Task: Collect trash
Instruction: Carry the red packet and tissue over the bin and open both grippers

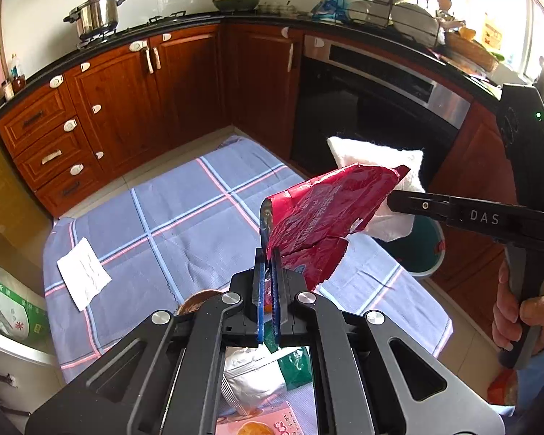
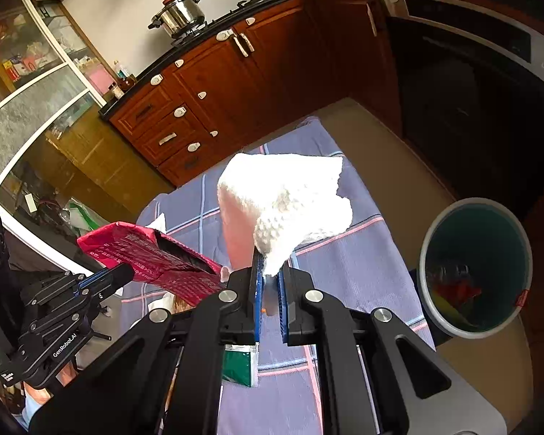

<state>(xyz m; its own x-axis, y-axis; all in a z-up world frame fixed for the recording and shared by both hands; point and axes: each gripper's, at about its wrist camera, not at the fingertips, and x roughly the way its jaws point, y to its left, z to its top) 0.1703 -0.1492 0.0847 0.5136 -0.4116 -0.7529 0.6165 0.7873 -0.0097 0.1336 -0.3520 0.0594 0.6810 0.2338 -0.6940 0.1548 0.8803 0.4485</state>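
Left gripper: I've got it clamped on the crinkly red foil snack wrapper, held up above the blue checked tablecloth.
Right gripper: pinching a white embossed paper towel, raised and tilted toward the left one.
Bin: round grey-rimmed teal trash can sits on the floor just off the cloth's right edge, some trash inside.
Leftovers: flat white paper napkin lying on the cloth.

Your tabletop wears a blue plaid cloth; on it lie a white paper sheet, a green packet and a silver pouch.
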